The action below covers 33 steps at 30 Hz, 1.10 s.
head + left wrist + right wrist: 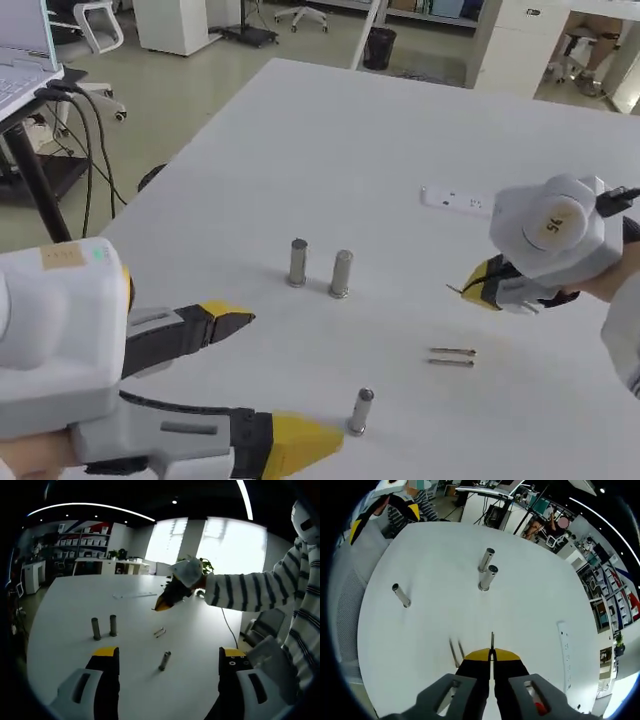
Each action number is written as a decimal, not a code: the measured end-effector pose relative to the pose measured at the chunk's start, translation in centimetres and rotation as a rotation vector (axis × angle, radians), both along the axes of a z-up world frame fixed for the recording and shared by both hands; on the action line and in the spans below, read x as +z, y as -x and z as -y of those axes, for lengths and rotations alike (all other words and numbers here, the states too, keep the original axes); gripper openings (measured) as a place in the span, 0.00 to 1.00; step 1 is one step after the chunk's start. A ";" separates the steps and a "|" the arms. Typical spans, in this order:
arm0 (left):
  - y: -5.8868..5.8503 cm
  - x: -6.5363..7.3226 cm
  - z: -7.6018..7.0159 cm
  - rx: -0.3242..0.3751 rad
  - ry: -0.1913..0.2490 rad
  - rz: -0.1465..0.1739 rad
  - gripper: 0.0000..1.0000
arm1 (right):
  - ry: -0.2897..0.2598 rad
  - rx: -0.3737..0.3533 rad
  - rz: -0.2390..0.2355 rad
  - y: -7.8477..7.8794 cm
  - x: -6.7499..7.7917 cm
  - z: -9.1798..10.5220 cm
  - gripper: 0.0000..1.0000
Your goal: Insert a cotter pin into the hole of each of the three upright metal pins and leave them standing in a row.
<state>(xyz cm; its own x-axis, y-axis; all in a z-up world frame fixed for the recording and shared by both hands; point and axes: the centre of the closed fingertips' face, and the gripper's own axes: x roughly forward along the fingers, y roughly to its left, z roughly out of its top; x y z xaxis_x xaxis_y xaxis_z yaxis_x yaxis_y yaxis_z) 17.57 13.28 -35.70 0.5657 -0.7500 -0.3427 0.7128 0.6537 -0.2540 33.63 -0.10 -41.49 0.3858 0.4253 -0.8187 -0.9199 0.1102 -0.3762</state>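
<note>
Three upright metal pins stand on the white table [330,150]: two close together, one [298,263] beside the other [341,274], and a third [361,411] nearer me. My right gripper [478,288] hovers right of the pair, shut on a thin cotter pin [492,641] that sticks out past its tips. Two more cotter pins [452,357] lie side by side on the table under it. My left gripper [275,380] is open at the lower left, with the near pin [164,660] ahead between its jaws. In the right gripper view the pair [487,578] stands ahead.
A white power strip [455,200] lies on the table behind the right gripper. Beyond the table's far and left edges are office chairs, cables and a desk with a laptop [25,60]. A person's striped sleeve [250,590] reaches in from the right.
</note>
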 end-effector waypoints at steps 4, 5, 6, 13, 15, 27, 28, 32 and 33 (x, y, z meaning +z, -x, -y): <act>-1.1 0.3 0.5 -0.016 0.005 -0.013 0.72 | -0.048 0.008 0.049 1.1 1.9 -0.5 0.00; -1.4 0.4 0.7 -0.020 0.009 -0.017 0.70 | -0.055 0.010 0.061 1.4 2.3 -0.6 0.00; -1.7 0.5 0.8 -0.023 0.013 -0.019 0.69 | -0.065 0.010 0.071 1.7 2.7 -0.7 0.00; -4.4 2.4 2.3 -0.001 0.129 -0.036 0.57 | -0.189 -0.025 0.152 4.2 5.7 -1.9 0.00; -5.1 3.1 2.6 0.013 0.189 -0.054 0.51 | -0.201 -0.025 0.169 4.8 6.2 -2.1 0.00; -6.3 3.3 5.5 -0.063 0.255 -0.148 0.42 | -0.304 0.017 0.241 8.8 9.2 -4.9 0.00; -6.3 3.3 5.7 -0.072 0.251 -0.150 0.39 | -0.302 0.029 0.241 9.1 9.3 -5.0 0.00; -6.2 3.7 6.5 -0.095 0.258 -0.148 0.38 | -0.288 0.048 0.249 9.7 9.2 -5.5 0.00; -6.2 3.9 6.7 -0.101 0.271 -0.152 0.37 | -0.285 0.053 0.247 9.8 9.1 -5.6 0.00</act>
